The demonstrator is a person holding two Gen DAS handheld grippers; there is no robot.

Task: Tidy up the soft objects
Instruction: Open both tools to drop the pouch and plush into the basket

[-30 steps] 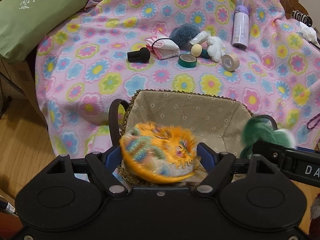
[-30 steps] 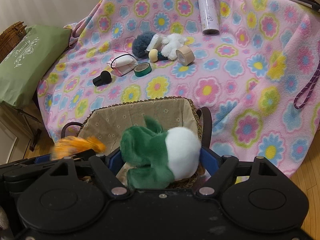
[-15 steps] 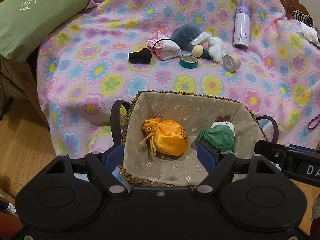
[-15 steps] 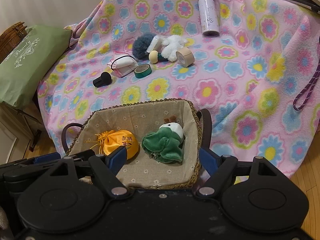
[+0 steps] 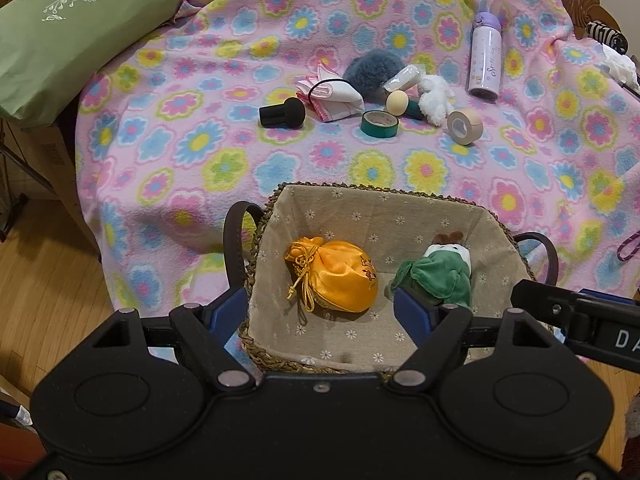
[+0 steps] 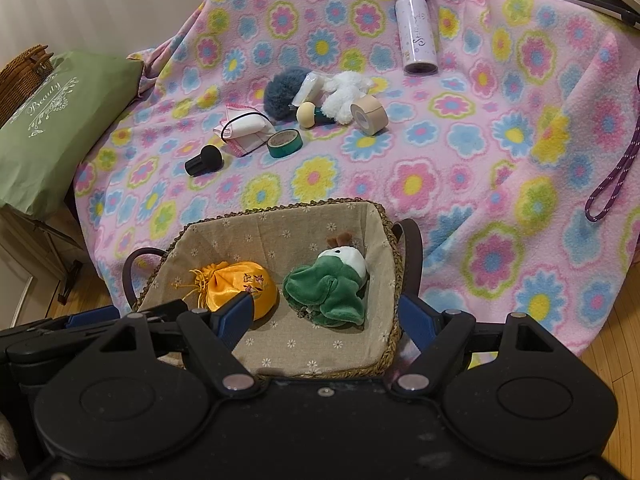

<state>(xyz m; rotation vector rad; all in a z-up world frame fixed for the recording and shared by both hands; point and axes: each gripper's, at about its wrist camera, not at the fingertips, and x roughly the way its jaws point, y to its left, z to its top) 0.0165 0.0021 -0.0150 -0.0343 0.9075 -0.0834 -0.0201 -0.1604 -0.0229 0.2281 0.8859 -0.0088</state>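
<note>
A woven basket (image 5: 360,189) (image 6: 280,209) with a beige flowered lining stands at the blanket's front edge. Inside it lie an orange satin pouch (image 5: 340,276) (image 6: 236,284) on the left and a green and white plush (image 5: 436,276) (image 6: 328,284) on the right. My left gripper (image 5: 320,312) hovers open above the pouch, touching nothing. Over the plush, my right gripper (image 6: 326,316) is open too, with its jaws bare. Further back on the blanket lie a blue-grey fluffy ball (image 5: 372,70), a white plush (image 5: 434,98) and a folded white cloth (image 5: 336,94).
Among the soft things lie a black knob (image 5: 282,112), green tape (image 5: 380,124), beige tape (image 5: 464,126), an egg-shaped piece (image 5: 397,102) and a purple bottle (image 5: 486,56). A green cushion (image 5: 68,28) sits at the far left. A purple cord (image 6: 612,176) hangs at the right.
A second ago the orange pouch and the green plush were blurred up between the jaws. They have dropped into the basket and have lain still since. Both grippers kept their place.
</note>
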